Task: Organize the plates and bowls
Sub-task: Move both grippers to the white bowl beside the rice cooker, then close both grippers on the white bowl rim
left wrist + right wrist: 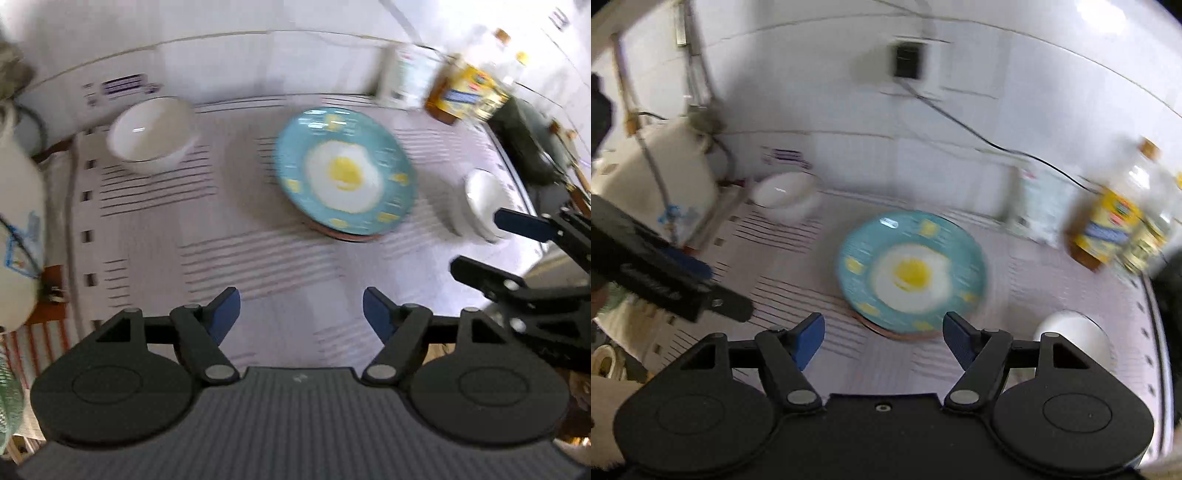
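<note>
A blue plate with a fried-egg print (345, 173) lies on the striped cloth, on top of a reddish plate whose rim shows below it (351, 238). A large white bowl (151, 134) stands at the far left. A small white bowl stack (484, 205) stands at the right. My left gripper (301, 314) is open and empty, above the cloth in front of the plate. My right gripper (882, 338) is open and empty, just in front of the blue plate (912, 271). The large bowl (783, 195) and the small bowl (1071, 332) also show in the right wrist view.
Oil bottles (465, 88) and a white carton (406, 79) stand at the back right by the tiled wall. A white gas cylinder (665, 192) stands at the left. A dark pan (524, 136) sits at the far right. A striped cloth (277, 258) covers the counter.
</note>
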Demonstrator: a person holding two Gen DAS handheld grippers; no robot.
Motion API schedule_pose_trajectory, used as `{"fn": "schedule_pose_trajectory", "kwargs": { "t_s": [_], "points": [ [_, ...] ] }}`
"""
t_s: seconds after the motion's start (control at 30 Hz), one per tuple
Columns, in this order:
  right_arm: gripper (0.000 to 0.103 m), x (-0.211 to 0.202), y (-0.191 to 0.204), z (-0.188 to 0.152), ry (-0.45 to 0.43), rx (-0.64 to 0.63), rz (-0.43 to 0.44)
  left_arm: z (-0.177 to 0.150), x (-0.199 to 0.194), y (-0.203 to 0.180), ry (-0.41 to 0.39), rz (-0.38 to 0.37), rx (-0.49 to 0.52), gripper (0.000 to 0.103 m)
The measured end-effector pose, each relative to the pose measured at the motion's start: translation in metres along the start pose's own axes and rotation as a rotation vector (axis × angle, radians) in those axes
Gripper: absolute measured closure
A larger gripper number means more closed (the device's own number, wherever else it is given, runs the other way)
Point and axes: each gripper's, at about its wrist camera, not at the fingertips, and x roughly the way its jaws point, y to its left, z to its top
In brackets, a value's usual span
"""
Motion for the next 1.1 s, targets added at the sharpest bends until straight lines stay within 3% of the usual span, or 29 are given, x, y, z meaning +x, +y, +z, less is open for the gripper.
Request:
{"fn": "schedule_pose_trajectory", "kwargs": {
  "t_s": [0.2, 0.37, 0.73, 0.87, 1.0, 1.1],
  "points": [
    [0.028, 0.032, 0.046, 0.028, -0.073, -0.133, 0.054, 0.016, 0.004, 0.062, -0.045, 0.016, -0.105, 0.030],
    [0.028, 0.063, 0.060, 0.051, -0.161, -0.148, 0.125, 0.038, 0.012, 0.102, -0.093, 0.035, -0.196, 0.030],
    [0.028, 0.171, 0.036, 0.106, -0.133, 0.201, 0.217, 0.079, 0.066, 0.152, -0.195, 0.121, -0.299, 0.032],
    [0.030, 0.202, 0.044, 0.119, -0.108, 0.231, 0.214, 0.089, 0.082, 0.161, -0.207, 0.128, -0.320, 0.034],
    [0.037, 0.233, 0.050, 0.123, -0.071, 0.232, 0.183, 0.097, 0.099, 0.171, -0.186, 0.172, -0.333, 0.036],
    [0.045, 0.251, 0.044, 0.122, -0.041, 0.265, 0.165, 0.099, 0.107, 0.178, -0.180, 0.163, -0.334, 0.036]
  ]
}}
